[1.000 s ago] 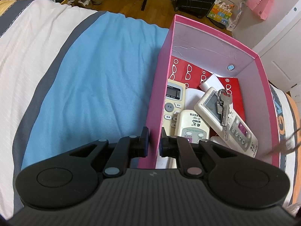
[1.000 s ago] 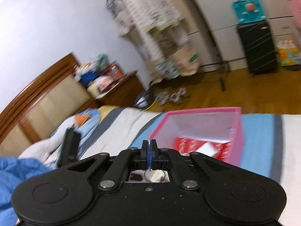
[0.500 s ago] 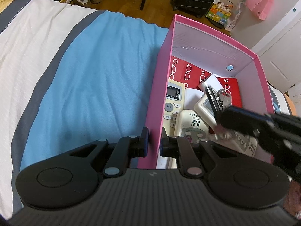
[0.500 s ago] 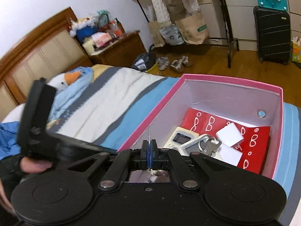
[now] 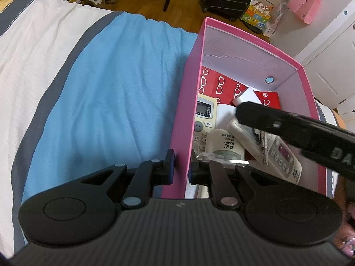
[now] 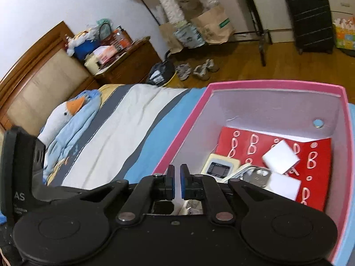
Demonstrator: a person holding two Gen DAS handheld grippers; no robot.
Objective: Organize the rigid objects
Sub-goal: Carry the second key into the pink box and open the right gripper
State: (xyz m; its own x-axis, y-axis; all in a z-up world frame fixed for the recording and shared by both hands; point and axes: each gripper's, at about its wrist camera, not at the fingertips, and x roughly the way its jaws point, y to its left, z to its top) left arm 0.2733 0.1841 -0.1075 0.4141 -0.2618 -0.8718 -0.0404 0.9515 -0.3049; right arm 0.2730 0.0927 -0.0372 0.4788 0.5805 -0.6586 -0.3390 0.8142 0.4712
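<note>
A pink box (image 5: 195,71) stands on the bed. It holds several white remotes (image 5: 224,144), a bunch of keys (image 5: 263,141) and a red glasses-print packet (image 5: 224,84). My left gripper (image 5: 180,168) is shut on the box's left wall near its front corner. My right gripper (image 6: 176,182) hangs over the box (image 6: 277,86) with its jaws a small gap apart and nothing between them. A thin flat item lies in the box under it, by the left gripper's right finger (image 5: 221,157). The right gripper's body also crosses the left wrist view (image 5: 299,128).
The box sits on a blue, white and grey striped bedspread (image 5: 111,88). A goose plush (image 6: 73,115) lies near the wooden headboard (image 6: 33,82). A black suitcase (image 6: 310,17), shoes (image 6: 197,68) and a clothes rack stand on the wooden floor beyond the bed.
My right gripper came down over the box and opened slightly, letting go of the thin flat item it pinched. My left gripper kept its hold on the box wall.
</note>
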